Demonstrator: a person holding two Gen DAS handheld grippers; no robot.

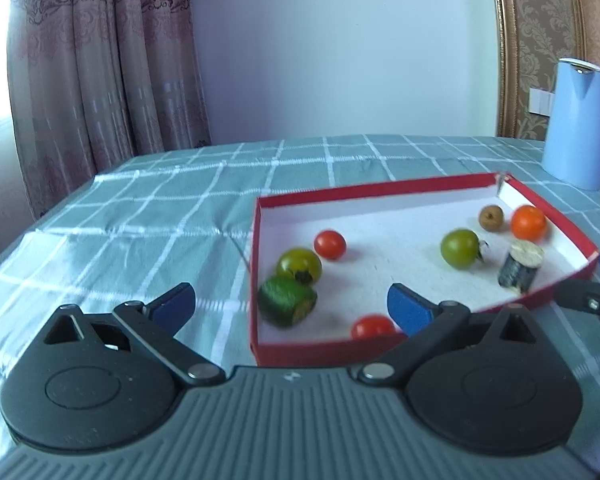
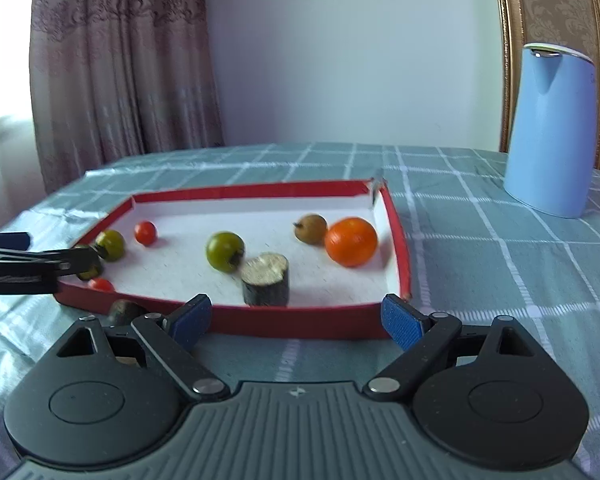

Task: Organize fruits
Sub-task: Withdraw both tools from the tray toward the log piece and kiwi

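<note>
Fruit tray ahead of two wide-open, empty grippers.

Red-rimmed tray lies just ahead of right gripper, its long axis crosswise; left gripper straddles its near left corner. Orange fruit sits ahead-right of the right gripper, the nearer one. Dark cut stump stands upright, cut face up, just past its jaws. Green cut piece lies tipped, axis crosswise, between the left jaws, unpinched.
</note>
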